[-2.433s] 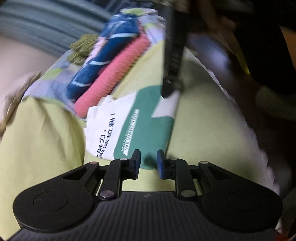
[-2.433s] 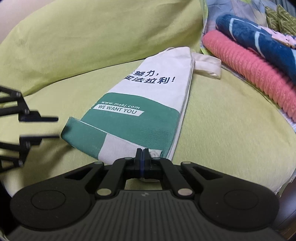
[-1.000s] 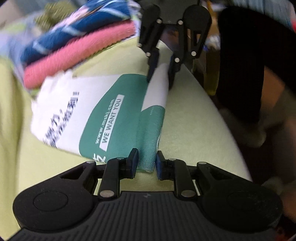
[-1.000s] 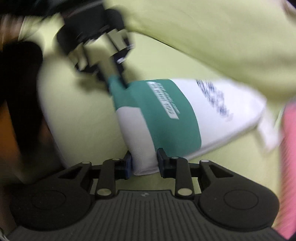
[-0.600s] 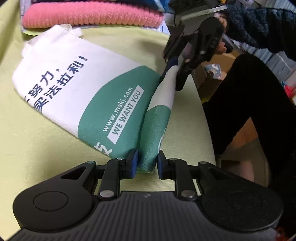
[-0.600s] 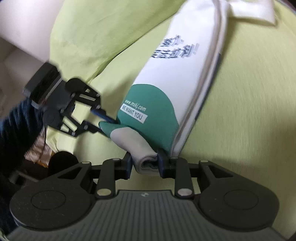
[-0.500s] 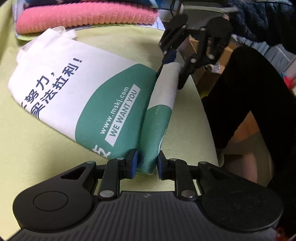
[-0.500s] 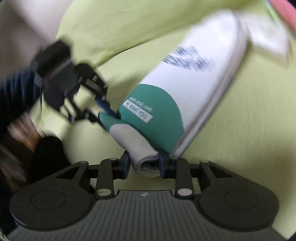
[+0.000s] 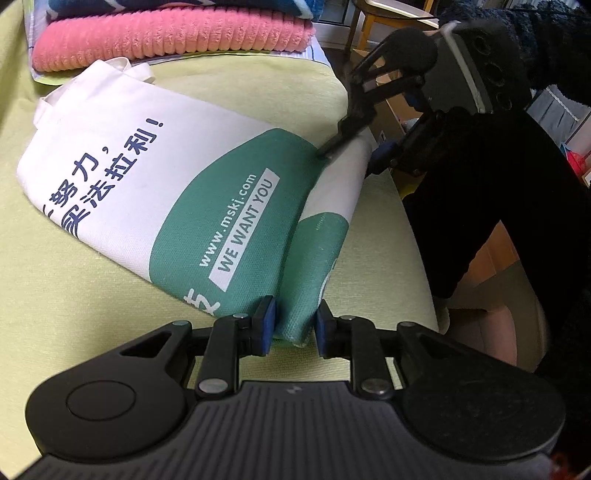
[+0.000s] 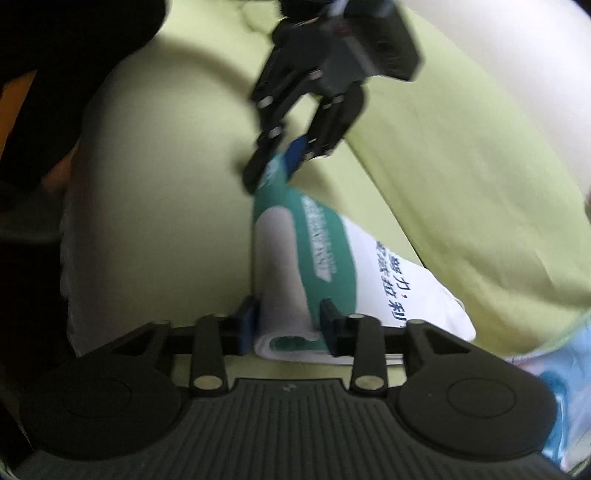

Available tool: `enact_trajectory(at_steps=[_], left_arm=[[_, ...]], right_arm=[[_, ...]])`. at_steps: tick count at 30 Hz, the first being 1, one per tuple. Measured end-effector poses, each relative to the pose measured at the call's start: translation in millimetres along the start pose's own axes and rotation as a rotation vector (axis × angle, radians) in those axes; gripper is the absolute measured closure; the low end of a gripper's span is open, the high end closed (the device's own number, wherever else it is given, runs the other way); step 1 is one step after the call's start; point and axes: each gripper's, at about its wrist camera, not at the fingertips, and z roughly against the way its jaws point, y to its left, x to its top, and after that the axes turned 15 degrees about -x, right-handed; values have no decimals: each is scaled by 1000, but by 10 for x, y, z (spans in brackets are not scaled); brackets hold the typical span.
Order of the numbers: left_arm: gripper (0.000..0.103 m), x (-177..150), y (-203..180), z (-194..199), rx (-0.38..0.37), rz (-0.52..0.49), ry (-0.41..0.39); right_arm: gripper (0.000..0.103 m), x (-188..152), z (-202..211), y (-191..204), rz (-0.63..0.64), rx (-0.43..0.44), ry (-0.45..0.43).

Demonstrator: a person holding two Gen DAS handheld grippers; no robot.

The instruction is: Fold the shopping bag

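A white and green shopping bag with dark print lies flat on a yellow-green cushion. Its green bottom end is turned over into a loose roll. My left gripper is shut on the near end of that roll. At the far end my right gripper grips the white part. In the right wrist view, the right gripper has the roll's end between its closing jaws, and the left gripper pinches the far green corner. The bag's handles lie at the far end.
A folded pink towel with a blue one on top lies just beyond the handles. A person's dark-clothed leg stands off the cushion's right edge. A big yellow-green pillow rises behind the bag.
The left gripper, open before, has closed on the bag's bottom edge. Both grippers have rolled that edge over onto the green print. The right gripper has rolled and swung round.
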Motion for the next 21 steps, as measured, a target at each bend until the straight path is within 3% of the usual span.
enact_trajectory(at_steps=[2, 7, 10, 13, 15, 17, 18, 21], left_arm=[[76, -3, 8, 7, -7, 4, 2], [79, 74, 123, -35, -26, 33, -9], [79, 89, 154, -37, -36, 44, -6], [79, 116, 156, -31, -39, 35, 4], [79, 117, 142, -60, -37, 29, 3], [79, 118, 145, -62, -39, 29, -2], [79, 114, 150, -61, -41, 31, -6], [79, 114, 148, -65, -39, 32, -11]], right_arm=[[81, -35, -45, -153, -154, 76, 47], [81, -498, -498, -819, -861, 407, 215], [81, -820, -639, -933, -1116, 541, 261], [81, -805, -596, -942, -1085, 541, 262], [69, -608, -538, -887, -950, 461, 233], [43, -383, -442, -799, -795, 358, 197], [40, -265, -416, -759, -720, 279, 197], [44, -9, -236, -554, -467, 153, 119]])
